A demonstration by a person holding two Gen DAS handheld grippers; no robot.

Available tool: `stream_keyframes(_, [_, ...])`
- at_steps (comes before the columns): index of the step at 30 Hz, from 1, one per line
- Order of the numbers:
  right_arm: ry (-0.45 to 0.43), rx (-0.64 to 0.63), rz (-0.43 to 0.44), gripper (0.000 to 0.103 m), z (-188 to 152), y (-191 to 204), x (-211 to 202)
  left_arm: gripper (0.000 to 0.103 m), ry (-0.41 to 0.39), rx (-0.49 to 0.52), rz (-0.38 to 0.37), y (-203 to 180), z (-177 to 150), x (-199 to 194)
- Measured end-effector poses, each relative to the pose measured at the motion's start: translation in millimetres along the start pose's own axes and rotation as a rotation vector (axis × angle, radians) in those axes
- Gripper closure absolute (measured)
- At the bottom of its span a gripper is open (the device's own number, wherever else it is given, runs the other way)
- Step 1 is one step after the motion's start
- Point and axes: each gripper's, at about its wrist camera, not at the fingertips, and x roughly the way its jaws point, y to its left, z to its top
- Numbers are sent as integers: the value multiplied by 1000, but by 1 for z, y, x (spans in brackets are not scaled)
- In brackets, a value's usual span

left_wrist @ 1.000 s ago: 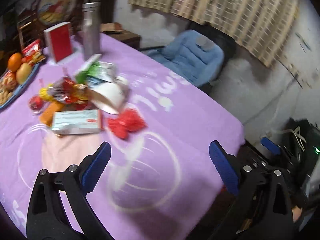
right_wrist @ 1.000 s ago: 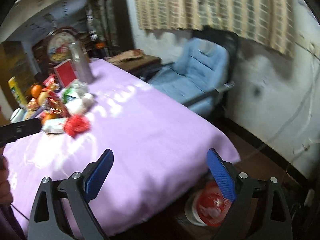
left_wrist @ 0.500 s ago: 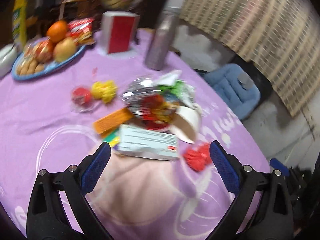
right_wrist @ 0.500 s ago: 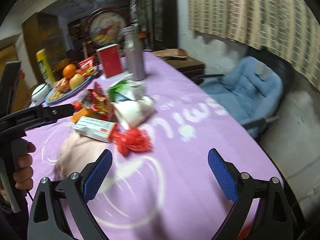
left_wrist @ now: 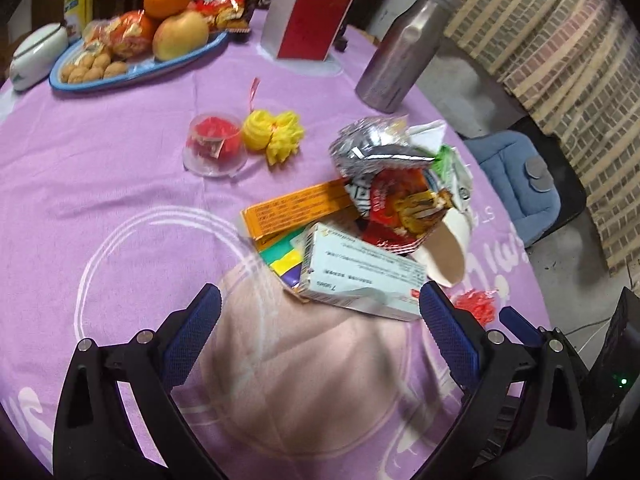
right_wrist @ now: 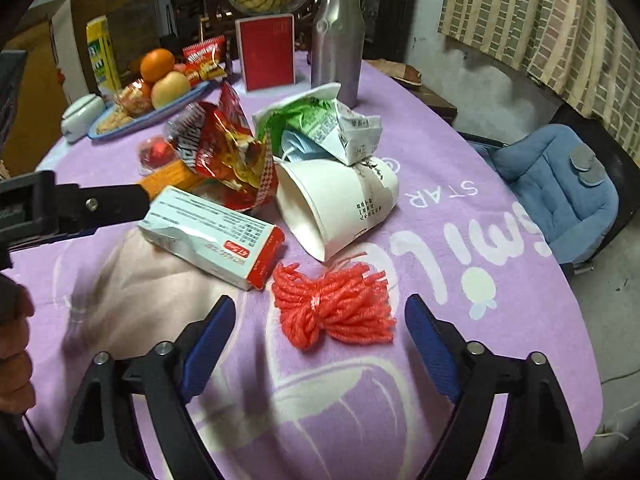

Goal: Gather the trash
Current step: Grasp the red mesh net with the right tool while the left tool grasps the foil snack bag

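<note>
A trash pile lies on the purple tablecloth: a white and red carton, an orange box, a red snack bag, a tipped paper cup and a crumpled green milk carton. A red yarn bundle lies between the jaws of my right gripper. They are closing, and the pads are clear of the yarn. My left gripper hangs open just before the white carton, holding nothing. Further back lie a yellow yarn bundle and a clear cup of red scraps.
At the back stand a blue plate of fruit and snacks, a red and white box and a steel bottle. The table's edge curves away on the right, with a blue cushioned chair beyond it. A hand grips the left tool.
Both grippers swung left from the table's edge to the trash pile and dropped closer. The red yarn now lies between the right jaws, which narrowed slightly. The white carton is near the left fingers.
</note>
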Motion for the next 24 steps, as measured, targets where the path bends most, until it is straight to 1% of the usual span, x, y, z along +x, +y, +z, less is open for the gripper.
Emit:
stream_keyframes(2, [12,13,-5,23,2,-1,8,7,5,-8,3,3,0,3])
stream_keyframes(3, [20,21,0,31,3,-2,11,7,8,-9,6,3,-1,3])
stream_keyframes(4, [31,28,12,44,4,-3,14,7,10,-11,6,4,-1,4])
stream_keyframes(5, [40,32,22,49,3,-2,16,7,10,-12,6,5,-1,4])
stream_keyframes(6, [48,38,39,51,3,-3,17,7,11,-14,8,5,-1,4])
stream_keyframes(8, [34,49,48,59,1,-5,14,7,12,-18,9,6,0,5])
stream_keyframes(12, [-19,86,78,60,-5,-14,-5,7,15,-40,-6,11,1,4])
stream_keyframes(16, [-82,134,109,60,-24,-28,-35,7,-40,-86,-12,23,6,-7])
stream_keyframes(19, [-90,149,121,60,-41,-34,-45,7,-37,-107,-49,28,8,-7])
stream_keyframes(24, [-77,177,141,59,-59,-44,-48,7,-17,-78,-45,18,7,7])
